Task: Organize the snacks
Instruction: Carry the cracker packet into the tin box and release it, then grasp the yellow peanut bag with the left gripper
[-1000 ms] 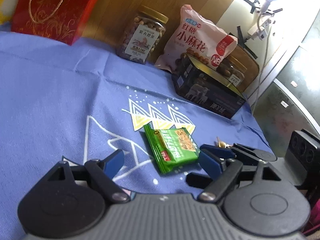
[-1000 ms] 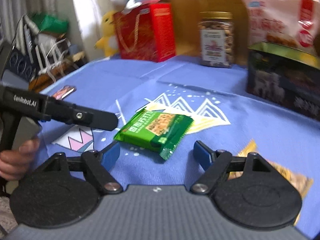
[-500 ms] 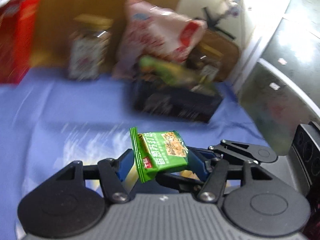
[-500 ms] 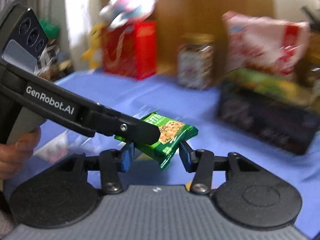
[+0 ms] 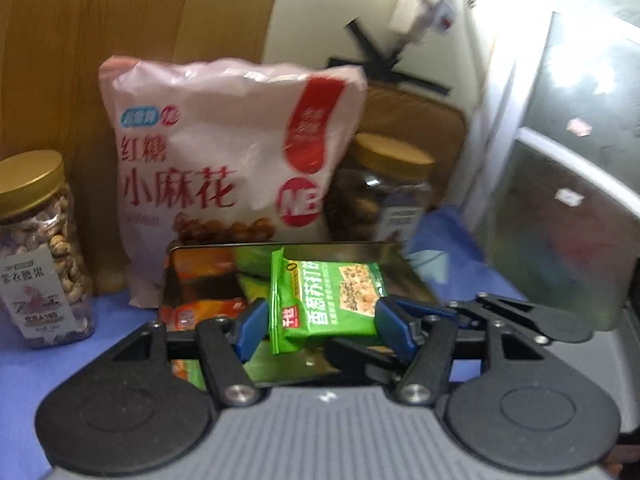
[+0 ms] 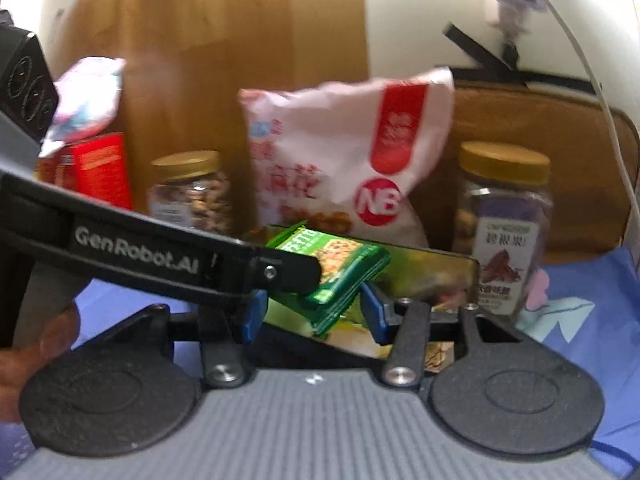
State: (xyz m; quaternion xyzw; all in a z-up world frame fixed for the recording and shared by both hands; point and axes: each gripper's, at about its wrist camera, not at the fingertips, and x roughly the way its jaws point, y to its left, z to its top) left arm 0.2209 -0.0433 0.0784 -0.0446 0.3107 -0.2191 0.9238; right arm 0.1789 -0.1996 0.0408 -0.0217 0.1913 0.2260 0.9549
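Lifted off the cloth, green cracker packet (image 5: 326, 300) – pinched by both left gripper (image 5: 320, 316) and right gripper (image 6: 310, 312) – above tin (image 5: 404, 258).

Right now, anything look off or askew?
One oddity: both grippers are shut on the same green cracker packet, left gripper and right gripper at once, holding it tilted over the open tin. The jars and the pink snack bag stand upright; nothing looks spilled.

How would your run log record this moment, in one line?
left gripper: shut on green cracker packet | right gripper: shut on it | above open tin
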